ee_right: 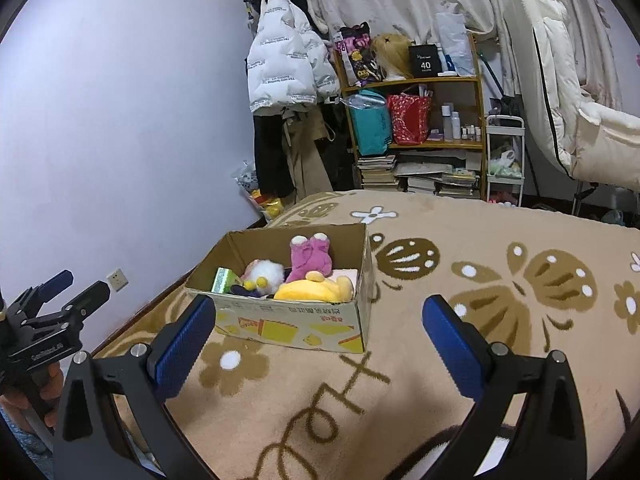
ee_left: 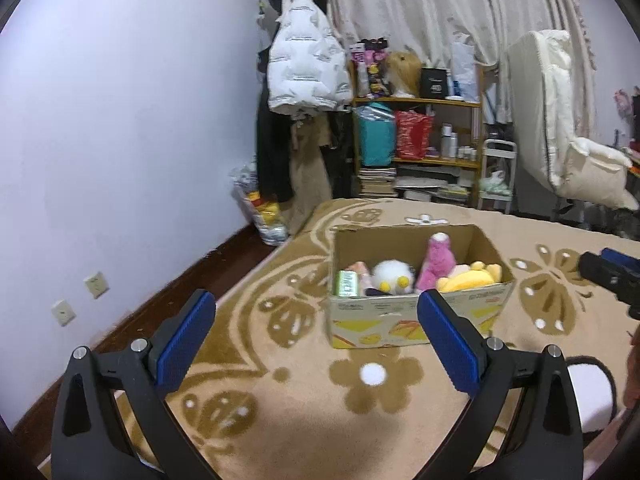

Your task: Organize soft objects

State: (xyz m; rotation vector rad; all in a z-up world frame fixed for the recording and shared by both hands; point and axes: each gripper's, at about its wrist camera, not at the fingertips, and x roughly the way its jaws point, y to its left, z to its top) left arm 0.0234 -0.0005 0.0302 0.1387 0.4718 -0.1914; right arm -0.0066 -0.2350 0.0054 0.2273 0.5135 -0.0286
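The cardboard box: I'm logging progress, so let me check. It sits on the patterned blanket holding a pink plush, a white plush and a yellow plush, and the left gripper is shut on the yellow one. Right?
Not quite. The left gripper is open and holds nothing, as the left wrist view shows; the yellow plush lies in the cardboard box with the pink plush and white plush, on the patterned blanket.

One cardboard box (ee_right: 288, 326) holds three plush toys: pink (ee_right: 310, 258), yellow (ee_right: 308, 290), white (ee_right: 266, 272). One green carton (ee_right: 224, 280) (partly hidden) sits beside them.
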